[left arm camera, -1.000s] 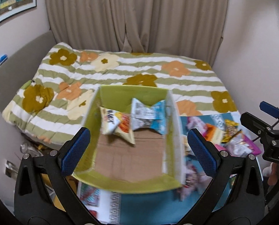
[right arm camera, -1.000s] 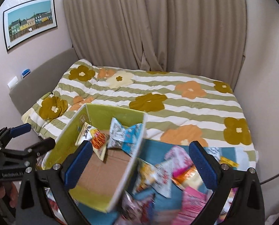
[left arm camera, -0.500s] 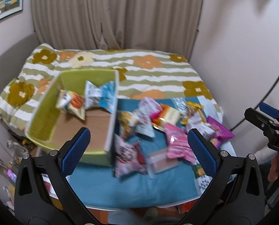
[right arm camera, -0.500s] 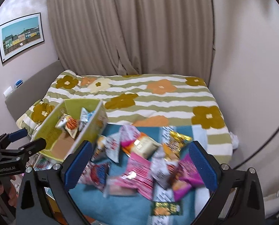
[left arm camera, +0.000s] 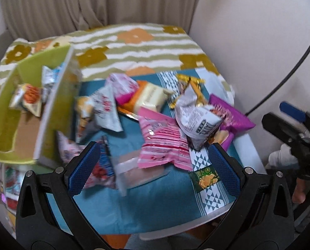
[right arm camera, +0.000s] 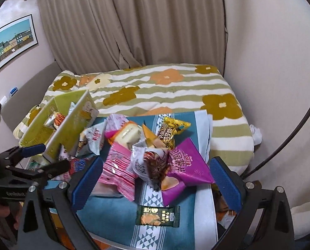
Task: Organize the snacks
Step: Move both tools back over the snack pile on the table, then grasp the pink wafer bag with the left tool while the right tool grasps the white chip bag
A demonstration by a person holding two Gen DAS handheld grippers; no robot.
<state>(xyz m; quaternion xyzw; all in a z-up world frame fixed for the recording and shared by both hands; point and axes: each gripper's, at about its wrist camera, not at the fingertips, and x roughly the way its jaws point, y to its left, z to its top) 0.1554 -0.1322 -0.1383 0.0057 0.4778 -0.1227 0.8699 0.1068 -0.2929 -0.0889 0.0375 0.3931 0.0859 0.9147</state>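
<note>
Change: both views are swinging from the box (left arm camera: 29,112) toward the snacks (left arm camera: 165,123).
Left gripper (left arm camera: 152,170): jaws spreading wide, empty.
Right gripper (right arm camera: 155,179): jaws spreading, empty.
Snacks: lying at 12 o'clock; box at 10.

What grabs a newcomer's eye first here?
The heap of snack packets on the blue cloth: a purple bag at its right, a pink packet in the middle. Left of it stands a green box with two snacks inside; behind is a flowered bed.
</note>
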